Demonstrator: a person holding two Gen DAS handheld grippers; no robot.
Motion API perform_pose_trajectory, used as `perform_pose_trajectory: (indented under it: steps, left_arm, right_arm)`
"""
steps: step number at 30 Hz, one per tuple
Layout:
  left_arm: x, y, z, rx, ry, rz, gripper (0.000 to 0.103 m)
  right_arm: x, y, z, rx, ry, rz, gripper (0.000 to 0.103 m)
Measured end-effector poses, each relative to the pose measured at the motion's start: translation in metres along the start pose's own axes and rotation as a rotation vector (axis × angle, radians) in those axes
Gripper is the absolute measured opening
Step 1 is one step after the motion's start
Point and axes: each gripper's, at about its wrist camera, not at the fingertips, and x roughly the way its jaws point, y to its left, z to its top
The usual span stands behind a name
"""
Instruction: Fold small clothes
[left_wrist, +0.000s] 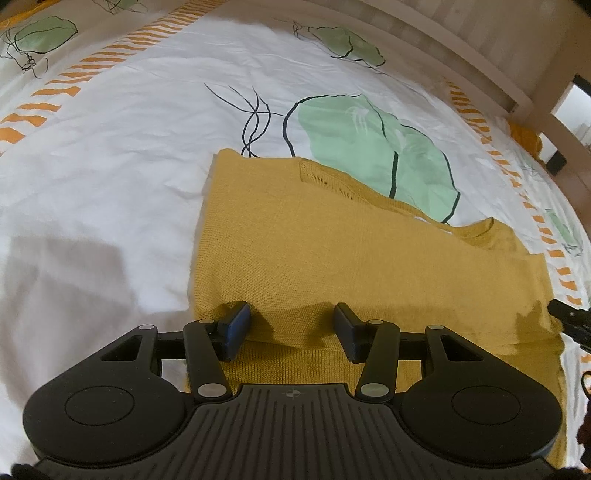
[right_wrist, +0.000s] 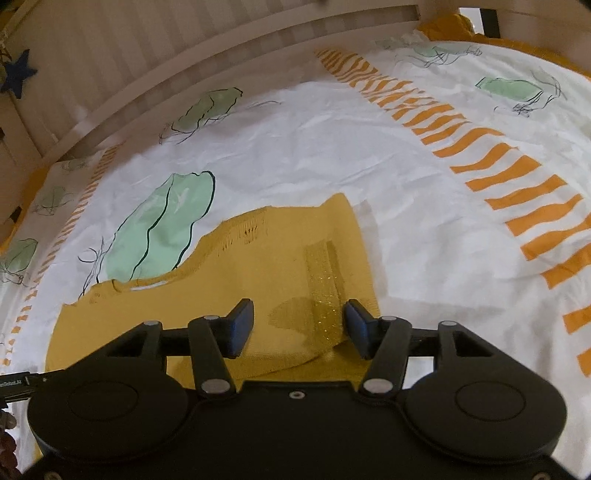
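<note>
Folding: my mustard-yellow knitted top (left_wrist: 332, 251) lies flat on the white leaf-print bed sheet (left_wrist: 110, 166).
Left claw (left_wrist: 291, 328): released, hovering over the hem.
Right claw (right_wrist: 299, 326): released, nothing gripped, so the fold rests.

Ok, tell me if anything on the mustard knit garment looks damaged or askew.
The mustard-yellow knit garment shows a patch of small holes near its far scalloped edge; whether they are damage or a lace pattern is unclear. Its near hem lies lifted and skewed between the open right gripper fingers.
</note>
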Motion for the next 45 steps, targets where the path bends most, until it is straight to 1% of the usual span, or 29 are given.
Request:
perform_pose_trajectory:
  steps: [1,2,3,6,8,11,13,14,15,16,17,18,20,23,25,28,29,30,31,32,33,36,38,41,45]
  left_arm:
    - [0.0,0.0,0.0,0.001,0.0,0.001,0.049]
    - [0.0,0.0,0.0,0.001,-0.001,0.001,0.049]
    - [0.0,0.0,0.0,0.001,-0.001,0.001,0.049]
    - [0.0,-0.001,0.0,0.002,-0.002,0.001,0.049]
    - [0.0,0.0,0.0,0.006,-0.002,0.001,0.049]
    - [0.0,0.0,0.001,0.013,-0.002,-0.002,0.049]
    - [-0.001,-0.001,0.0,0.017,-0.003,-0.002,0.05]
    - [0.0,-0.002,0.0,0.024,-0.003,-0.003,0.053]
    - [0.0,-0.004,-0.001,0.034,-0.003,-0.009,0.06]
    - [0.0,-0.006,-0.002,0.049,-0.004,-0.018,0.064]
    - [0.001,-0.009,-0.003,0.066,-0.005,-0.024,0.072]
    - [0.002,-0.013,-0.006,0.089,-0.009,-0.019,0.074]
    - [0.003,-0.023,-0.012,0.159,-0.022,0.024,0.074]
    - [0.006,-0.039,-0.022,0.285,-0.031,0.081,0.081]
    - [0.007,-0.047,-0.028,0.344,-0.042,0.115,0.081]
    - [0.005,-0.049,-0.033,0.352,-0.056,0.132,0.081]
    - [0.004,-0.048,-0.033,0.352,-0.056,0.133,0.081]
    - [0.003,-0.048,-0.033,0.349,-0.054,0.133,0.081]
    - [0.002,-0.047,-0.032,0.347,-0.054,0.131,0.081]
    - [0.001,-0.047,-0.032,0.344,-0.055,0.131,0.08]
    - [-0.001,-0.047,-0.032,0.343,-0.057,0.133,0.08]
    - [-0.008,-0.045,-0.03,0.335,-0.071,0.155,0.08]
    - [-0.015,-0.041,-0.028,0.316,-0.093,0.175,0.08]
    - [-0.031,-0.031,-0.022,0.261,-0.144,0.213,0.08]
    - [-0.043,-0.019,-0.014,0.173,-0.16,0.262,0.08]
  right_arm:
    - [0.001,0.0,0.0,-0.002,0.0,0.003,0.05]
    - [0.002,0.001,-0.001,-0.011,0.001,0.004,0.026]
    - [0.003,0.002,-0.001,-0.026,0.005,-0.009,0.012]
    - [-0.002,0.004,0.001,-0.056,-0.02,-0.063,0.012]
    - [-0.003,-0.001,0.002,-0.052,-0.014,-0.092,0.012]
    - [0.0,-0.008,-0.002,-0.036,0.012,-0.088,0.012]
    - [0.001,-0.007,-0.003,-0.047,0.018,-0.091,0.012]
    - [0.002,-0.005,-0.003,-0.055,0.019,-0.094,0.013]
    - [0.002,-0.004,-0.004,-0.061,0.022,-0.096,0.014]
    - [0.003,-0.004,-0.004,-0.063,0.026,-0.098,0.015]
    - [0.004,-0.004,-0.004,-0.063,0.028,-0.099,0.017]
    - [0.004,-0.004,-0.004,-0.06,0.029,-0.099,0.017]
    - [0.006,-0.006,-0.006,-0.061,0.028,-0.101,0.018]
    - [0.006,-0.006,-0.007,-0.075,0.022,-0.107,0.022]
    - [0.005,-0.007,-0.007,-0.075,0.019,-0.107,0.026]
    - [0.004,-0.008,-0.008,-0.075,0.017,-0.107,0.038]
    - [0.004,-0.008,-0.008,-0.077,0.017,-0.104,0.045]
    - [0.003,-0.008,-0.008,-0.079,0.017,-0.098,0.055]
    - [0.002,-0.008,-0.009,-0.078,0.02,-0.091,0.063]
    - [0.002,-0.008,-0.009,-0.077,0.028,-0.095,0.079]
    - [0.001,-0.008,-0.009,-0.074,0.035,-0.098,0.082]
    - [-0.002,-0.009,-0.009,-0.065,0.045,-0.085,0.083]
    - [-0.005,-0.01,-0.007,-0.054,0.047,-0.083,0.087]
    - [-0.011,-0.013,-0.004,-0.023,0.041,-0.074,0.093]
    - [-0.021,-0.015,0.0,0.013,0.031,-0.063,0.096]
